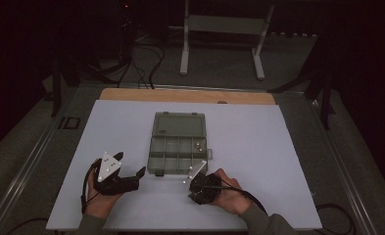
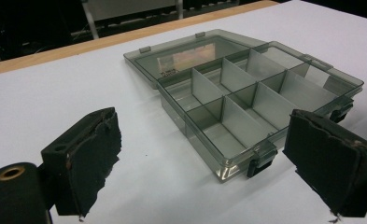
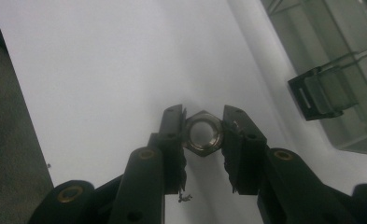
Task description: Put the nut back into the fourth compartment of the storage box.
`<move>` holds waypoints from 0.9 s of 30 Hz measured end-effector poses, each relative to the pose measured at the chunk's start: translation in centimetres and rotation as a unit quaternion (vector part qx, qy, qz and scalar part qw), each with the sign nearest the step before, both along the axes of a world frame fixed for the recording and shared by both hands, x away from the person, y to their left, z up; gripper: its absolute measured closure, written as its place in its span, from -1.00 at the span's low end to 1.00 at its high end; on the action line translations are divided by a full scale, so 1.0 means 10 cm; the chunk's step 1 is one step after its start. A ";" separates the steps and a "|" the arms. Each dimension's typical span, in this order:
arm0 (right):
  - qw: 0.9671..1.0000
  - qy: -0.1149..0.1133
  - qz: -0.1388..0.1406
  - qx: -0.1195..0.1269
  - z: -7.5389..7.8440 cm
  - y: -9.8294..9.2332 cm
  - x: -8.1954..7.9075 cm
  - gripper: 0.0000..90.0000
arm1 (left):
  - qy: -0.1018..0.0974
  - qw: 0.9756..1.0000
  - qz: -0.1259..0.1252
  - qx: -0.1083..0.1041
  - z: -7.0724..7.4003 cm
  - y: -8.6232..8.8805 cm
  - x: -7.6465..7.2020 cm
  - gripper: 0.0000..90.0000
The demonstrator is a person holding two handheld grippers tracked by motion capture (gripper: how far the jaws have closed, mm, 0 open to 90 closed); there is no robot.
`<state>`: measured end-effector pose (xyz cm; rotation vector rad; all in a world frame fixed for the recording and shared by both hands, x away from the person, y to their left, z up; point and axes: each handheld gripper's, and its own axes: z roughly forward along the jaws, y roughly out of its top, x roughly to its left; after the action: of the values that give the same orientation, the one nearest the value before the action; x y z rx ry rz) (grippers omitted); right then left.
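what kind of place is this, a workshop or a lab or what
Probably a lab or recording setup, not a home: a white board laid over a wooden table, cables on the floor, a metal stand behind, and one compartment box for sorting.

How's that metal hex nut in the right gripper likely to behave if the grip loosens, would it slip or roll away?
The hex nut looks like smooth bare metal, so it would probably slip easily from the right gripper, whose pads press only two opposite flats. It looks rigid and likely heavy for its size. Dropped on the white table sheet, it may land flat; its flats should stop long rolls.
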<state>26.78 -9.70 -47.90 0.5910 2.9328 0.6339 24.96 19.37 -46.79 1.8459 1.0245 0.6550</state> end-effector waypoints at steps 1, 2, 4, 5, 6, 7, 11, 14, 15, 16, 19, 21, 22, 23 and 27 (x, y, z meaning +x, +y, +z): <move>1.000 0.000 -0.001 0.001 0.01 0.00 0.00 0.55 | 0.000 1.000 0.000 0.000 0.00 0.00 0.00 -0.76; 1.000 0.001 -0.002 0.001 0.01 0.00 0.00 0.55 | 0.000 1.000 0.000 -0.001 0.00 0.00 0.00 -0.77; 1.000 -0.002 -0.003 0.002 0.03 -0.01 0.01 0.55 | 0.000 1.000 0.000 -0.001 0.00 0.00 0.00 -0.76; 1.000 -0.003 -0.004 0.002 0.04 -0.01 0.01 0.56 | 0.000 1.000 0.000 0.000 0.00 0.00 0.00 -0.77; 1.000 -0.003 -0.005 0.002 0.05 -0.01 0.01 0.55 | 0.000 1.000 0.000 -0.001 0.00 0.00 0.00 -0.77; 1.000 -0.003 -0.004 0.001 0.06 -0.02 0.01 0.55 | 0.000 1.000 0.000 -0.001 0.00 0.00 0.00 -0.76; 1.000 -0.005 -0.011 0.005 0.11 -0.04 0.03 0.55 | 0.001 1.000 0.000 -0.001 0.00 0.00 0.01 -0.76; 1.000 -0.010 -0.014 0.006 0.15 -0.06 0.06 0.55 | 0.001 1.000 -0.001 0.000 0.00 -0.01 0.01 -0.76; 1.000 -0.013 -0.015 0.007 0.17 -0.06 0.06 0.55 | 0.001 1.000 -0.001 0.000 0.00 -0.01 0.01 -0.77; 1.000 -0.014 -0.016 0.008 0.20 -0.06 0.07 0.56 | 0.001 1.000 -0.001 -0.001 0.00 -0.01 0.01 -0.76; 1.000 -0.019 -0.021 0.012 0.26 -0.07 0.09 0.55 | 0.001 1.000 -0.001 -0.001 0.00 -0.01 0.01 -0.76; 0.999 -0.024 -0.019 0.011 0.30 -0.07 0.11 0.55 | 0.001 1.000 0.000 -0.002 0.00 -0.01 0.01 -0.77; 0.999 -0.026 -0.021 0.012 0.32 -0.06 0.11 0.56 | 0.000 1.000 0.001 -0.003 0.00 -0.01 0.01 -0.77; 0.999 -0.028 -0.021 0.012 0.34 -0.06 0.12 0.56 | 0.000 1.000 0.000 -0.002 0.00 -0.01 0.01 -0.77; 0.999 -0.034 -0.024 0.013 0.42 -0.06 0.16 0.55 | 0.000 1.000 0.000 -0.003 0.00 -0.01 0.01 -0.76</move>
<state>28.40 -10.30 -43.70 0.6282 2.8419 0.6742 25.06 19.30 -46.82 1.8411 1.0257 0.6512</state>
